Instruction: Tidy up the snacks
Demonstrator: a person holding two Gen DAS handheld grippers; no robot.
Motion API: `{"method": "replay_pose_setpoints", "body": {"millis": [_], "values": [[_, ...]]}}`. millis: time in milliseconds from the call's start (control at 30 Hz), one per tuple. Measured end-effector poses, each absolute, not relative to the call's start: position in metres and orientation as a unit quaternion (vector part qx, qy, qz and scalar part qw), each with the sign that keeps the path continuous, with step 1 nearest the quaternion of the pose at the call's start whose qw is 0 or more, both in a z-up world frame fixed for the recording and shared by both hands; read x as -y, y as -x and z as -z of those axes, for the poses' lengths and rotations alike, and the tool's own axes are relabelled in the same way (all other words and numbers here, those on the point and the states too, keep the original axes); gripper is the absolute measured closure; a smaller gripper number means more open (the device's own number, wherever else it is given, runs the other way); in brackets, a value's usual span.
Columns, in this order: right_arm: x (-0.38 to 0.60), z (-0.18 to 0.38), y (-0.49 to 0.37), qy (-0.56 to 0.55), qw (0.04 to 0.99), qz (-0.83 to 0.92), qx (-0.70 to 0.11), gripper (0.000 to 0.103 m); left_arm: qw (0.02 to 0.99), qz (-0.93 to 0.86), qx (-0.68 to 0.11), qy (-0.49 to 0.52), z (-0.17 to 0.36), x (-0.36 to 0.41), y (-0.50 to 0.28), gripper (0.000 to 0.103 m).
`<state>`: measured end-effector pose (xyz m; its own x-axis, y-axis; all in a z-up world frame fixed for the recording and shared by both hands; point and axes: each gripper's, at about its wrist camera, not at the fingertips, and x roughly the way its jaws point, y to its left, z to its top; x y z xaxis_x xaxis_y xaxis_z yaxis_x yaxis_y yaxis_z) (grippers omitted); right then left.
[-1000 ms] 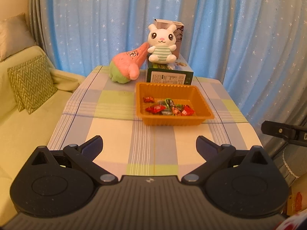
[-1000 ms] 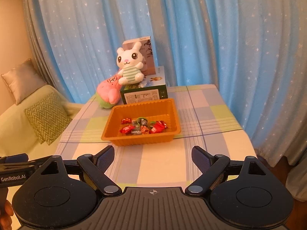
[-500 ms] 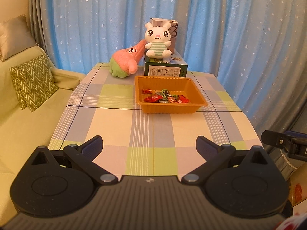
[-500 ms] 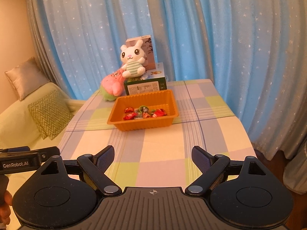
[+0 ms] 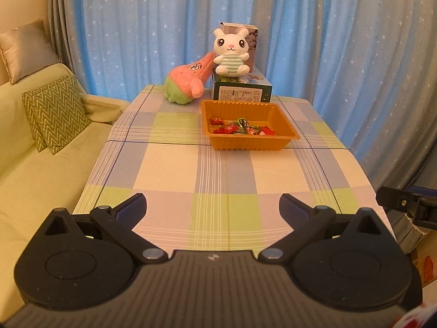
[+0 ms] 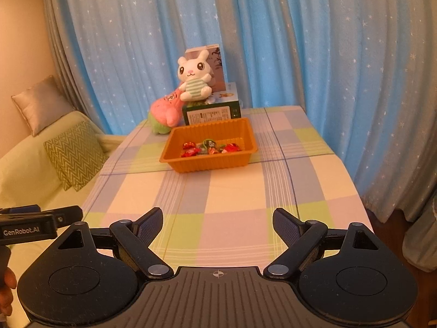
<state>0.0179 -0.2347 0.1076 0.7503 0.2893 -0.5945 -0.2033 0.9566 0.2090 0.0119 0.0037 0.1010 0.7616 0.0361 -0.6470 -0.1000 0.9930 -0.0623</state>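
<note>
Hanging over the near edge of the table (image 5: 169, 169), the left gripper (image 5: 213, 207) is seen with its jaws spread wide and nothing between them. The right gripper (image 6: 218, 220) is likewise spread and empty, above the same near edge. A broad stretch of bare checked cloth lies between both grippers and the orange tray (image 5: 275, 145), which is set toward the far half of the table. The wrapped snacks (image 5: 240, 129) are gathered in the tray's bottom, red and green wrappers mixed; no print on them can be made out. Just behind the tray a green box (image 5: 241, 94) is stood, its front label covered in small text too fine to be read. A white rabbit plush (image 5: 230, 54) is seated on that box, and a pink plush (image 5: 188, 80) is leaned against it at the left. The table's right edge is bounded closely by a starred blue curtain (image 6: 341, 54); the left edge is met by a pale sofa (image 5: 41, 164) with cushions (image 5: 54, 109). "GenRobot.AI" is read on the left tool's side in the right view.
</note>
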Motion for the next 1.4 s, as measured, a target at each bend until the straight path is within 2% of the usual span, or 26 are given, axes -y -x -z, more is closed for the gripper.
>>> {"method": "replay_pose_setpoints", "body": {"millis": [1400], "values": [[0.236,-0.102,-0.002,-0.067,0.932,-0.126,-0.333,0.016,0.937,-0.027,-0.346,0.041,-0.097,0.0,-0.002,0.0]]}}
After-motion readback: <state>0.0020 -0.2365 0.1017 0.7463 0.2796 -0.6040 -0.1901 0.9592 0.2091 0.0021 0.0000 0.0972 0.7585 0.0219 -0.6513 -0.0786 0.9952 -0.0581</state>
